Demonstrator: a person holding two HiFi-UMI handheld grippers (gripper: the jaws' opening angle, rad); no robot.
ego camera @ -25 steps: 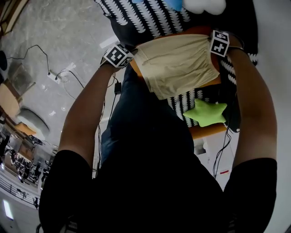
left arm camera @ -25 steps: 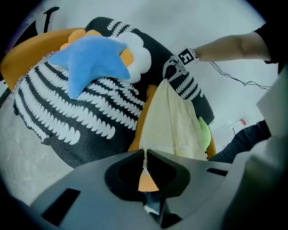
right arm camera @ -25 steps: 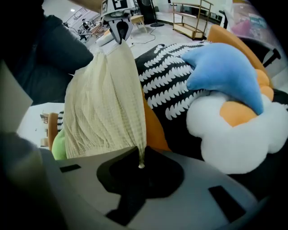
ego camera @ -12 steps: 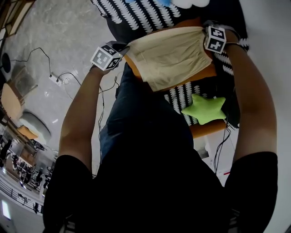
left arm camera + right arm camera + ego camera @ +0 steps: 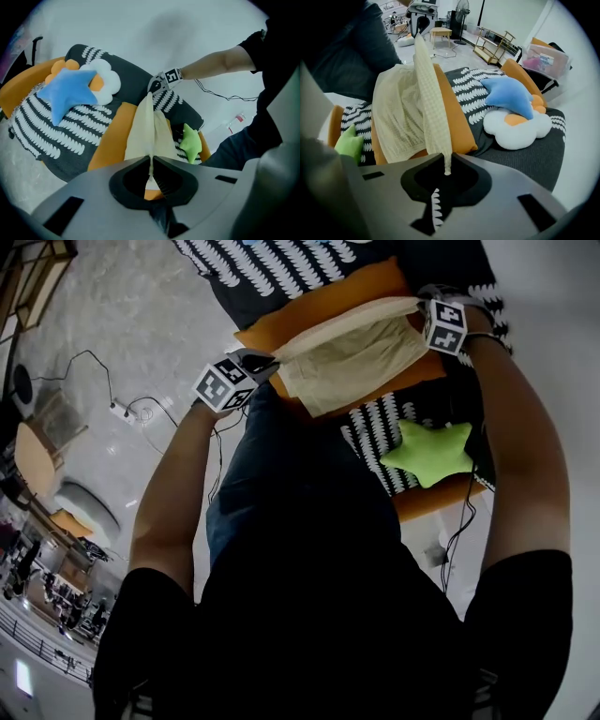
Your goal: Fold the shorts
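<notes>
The shorts (image 5: 352, 357) hang stretched across the upper frame over the orange cushion (image 5: 281, 329), long axis tool to tool; left tool (image 5: 151, 164) and right tool (image 5: 446, 171) each clamp one end.

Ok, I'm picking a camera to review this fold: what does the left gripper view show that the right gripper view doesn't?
Only the left gripper view: the right gripper pinching the shorts at the far end, and the person's forearm. Only the right gripper view: the room behind, with a shelf rack, a small table and a storage box. Both: the shorts stretched over the orange cushion, the blue star and the green star.
</notes>
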